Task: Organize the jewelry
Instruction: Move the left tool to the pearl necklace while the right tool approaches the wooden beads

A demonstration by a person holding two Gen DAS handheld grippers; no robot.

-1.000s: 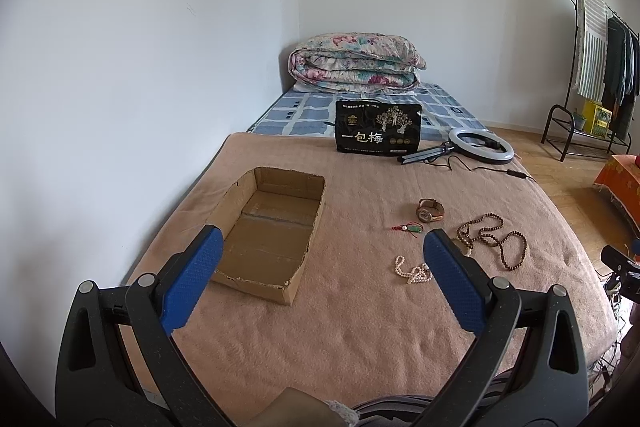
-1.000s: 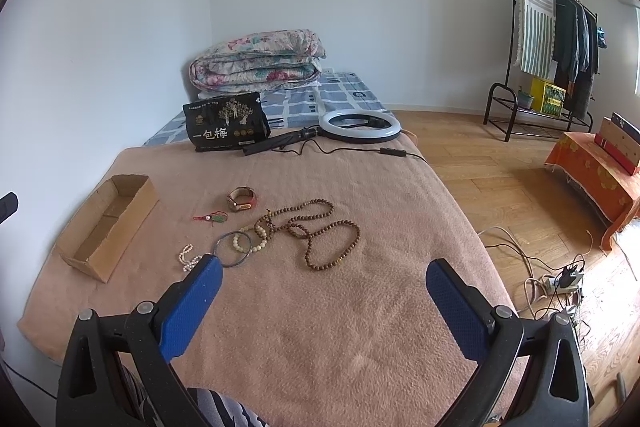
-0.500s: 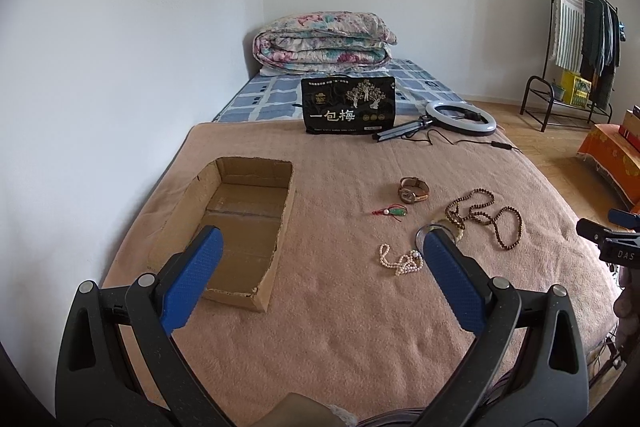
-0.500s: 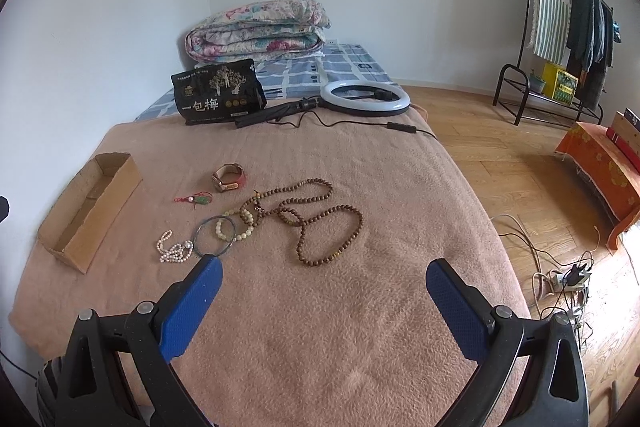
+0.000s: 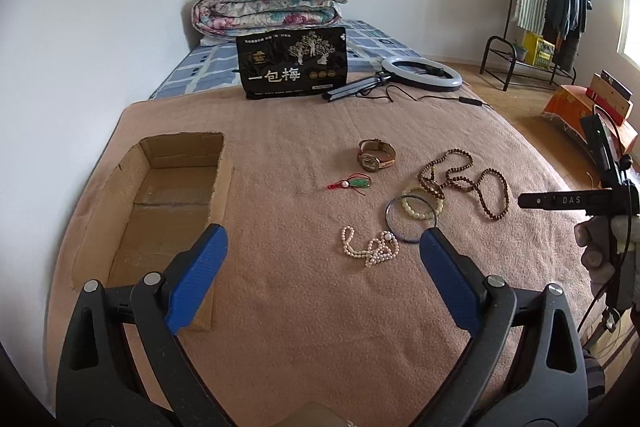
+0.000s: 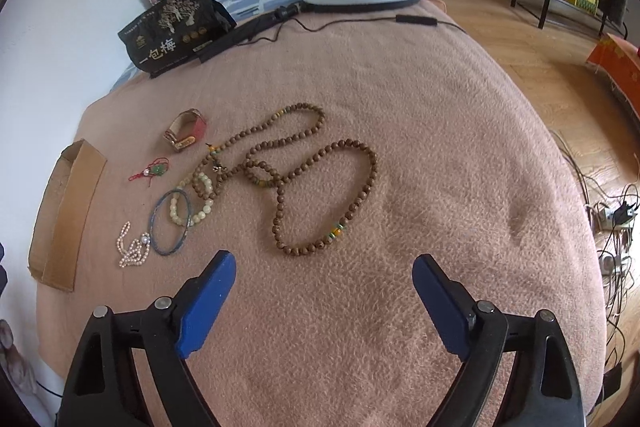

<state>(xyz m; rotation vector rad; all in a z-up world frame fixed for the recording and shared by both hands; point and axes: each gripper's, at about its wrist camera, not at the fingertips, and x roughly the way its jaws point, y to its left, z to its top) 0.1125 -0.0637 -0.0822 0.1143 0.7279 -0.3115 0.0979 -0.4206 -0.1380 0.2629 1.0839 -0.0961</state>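
Note:
Jewelry lies loose on a pink blanket (image 5: 304,291): a wristwatch (image 5: 375,155), a red-and-green pendant (image 5: 352,183), a white pearl strand (image 5: 370,247), a thin blue bangle (image 5: 410,219) around a pale bead bracelet (image 5: 420,207), and a long brown bead necklace (image 6: 320,183). An open cardboard box (image 5: 168,203) sits at the left. My left gripper (image 5: 322,237) is open above the blanket between box and pearls. My right gripper (image 6: 324,265) hangs just short of the brown necklace's near loop, nothing between its fingers, its jaws closing slightly.
A black snack bag (image 5: 294,67), a ring light (image 5: 420,73) with its cable and a folded floral quilt (image 5: 268,3) lie at the far end of the bed. Wooden floor, power cables (image 6: 612,227) and a clothes rack (image 5: 548,7) are to the right.
Both grippers have dropped toward the blanket and tilted downward. The jewelry now looks larger and closer; the right gripper's fingers stand a little narrower than before.

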